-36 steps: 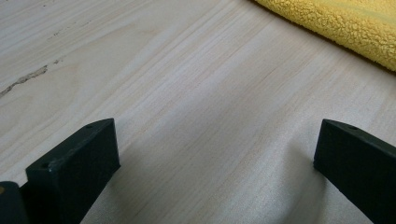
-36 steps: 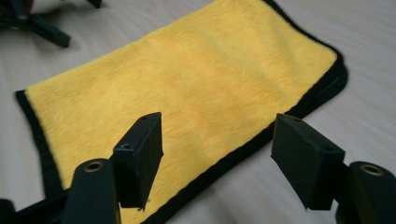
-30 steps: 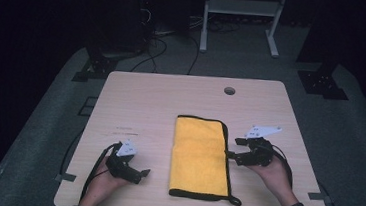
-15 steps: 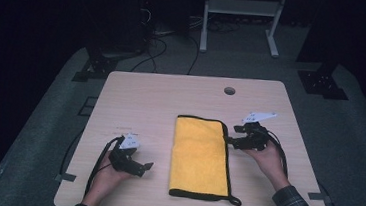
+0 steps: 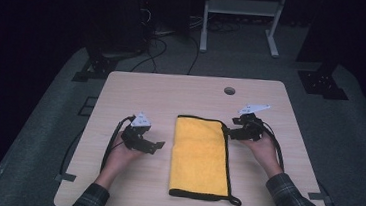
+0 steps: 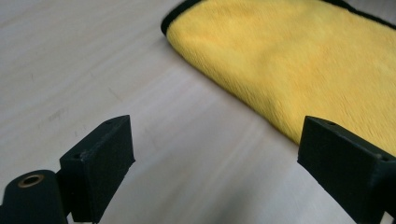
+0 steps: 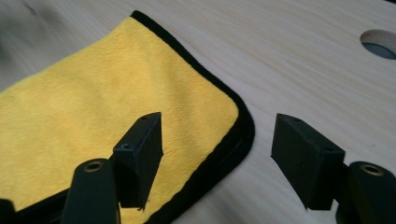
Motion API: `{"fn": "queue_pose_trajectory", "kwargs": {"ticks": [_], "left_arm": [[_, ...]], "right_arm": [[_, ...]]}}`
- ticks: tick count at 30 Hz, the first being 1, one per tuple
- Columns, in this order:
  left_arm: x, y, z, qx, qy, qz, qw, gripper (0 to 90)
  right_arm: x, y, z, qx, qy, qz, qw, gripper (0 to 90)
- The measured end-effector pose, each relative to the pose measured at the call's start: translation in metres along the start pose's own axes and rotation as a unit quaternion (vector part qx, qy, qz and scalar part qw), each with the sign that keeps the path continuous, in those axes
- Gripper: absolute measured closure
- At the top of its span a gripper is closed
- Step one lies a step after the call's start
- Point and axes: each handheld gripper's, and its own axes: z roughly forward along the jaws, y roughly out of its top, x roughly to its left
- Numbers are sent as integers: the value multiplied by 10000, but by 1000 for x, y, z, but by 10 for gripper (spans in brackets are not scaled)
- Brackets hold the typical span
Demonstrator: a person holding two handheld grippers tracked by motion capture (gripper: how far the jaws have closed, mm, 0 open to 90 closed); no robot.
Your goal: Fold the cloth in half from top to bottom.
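Observation:
A folded yellow cloth (image 5: pixel 200 154) with a black hem lies flat in the middle of the wooden table (image 5: pixel 172 92). My left gripper (image 5: pixel 156 146) rests on the table just left of the cloth, open and holding nothing; in the left gripper view the cloth (image 6: pixel 289 60) lies ahead of the wide-apart jaws. My right gripper (image 5: pixel 230 132) is open at the cloth's far right corner. In the right gripper view that black-hemmed corner (image 7: pixel 233 126) sits between the jaws, one finger (image 7: pixel 140 154) over the yellow fabric.
A round cable hole (image 5: pixel 229 90) is in the table near its far edge, also seen as the hole (image 7: pixel 379 44) in the right gripper view. A small hem loop (image 5: pixel 235 202) sticks out at the cloth's near right corner. A white metal frame (image 5: pixel 239 7) stands beyond the table.
My right gripper has moved away from me along the cloth's right edge to its far corner. My left gripper has shifted a little forward and toward the cloth.

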Motion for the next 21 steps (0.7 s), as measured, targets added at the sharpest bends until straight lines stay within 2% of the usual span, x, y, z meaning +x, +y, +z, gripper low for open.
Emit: {"fn": "queue_pose_trajectory", "kwargs": {"ticks": [3, 7, 10, 16, 21], "left_arm": [[7, 12, 11, -43, -44, 60, 10000, 165], [15, 28, 24, -98, -27, 92, 9999, 225], [23, 37, 38, -160, -16, 0, 9999, 230], [32, 48, 63, 12, 50, -32, 10000, 230], [38, 55, 74, 38, 101, -86, 9999, 230]], "right_arm": [[-4, 3, 5, -78, -10, 71, 9999, 353], [-9, 7, 12, -32, 1, 101, 9999, 355], [-12, 10, 16, -76, -8, 130, 9999, 363], [-20, 9, 33, 80, -88, 189, 9998, 394], [-27, 5, 46, 143, -229, 230, 9994, 442]]}}
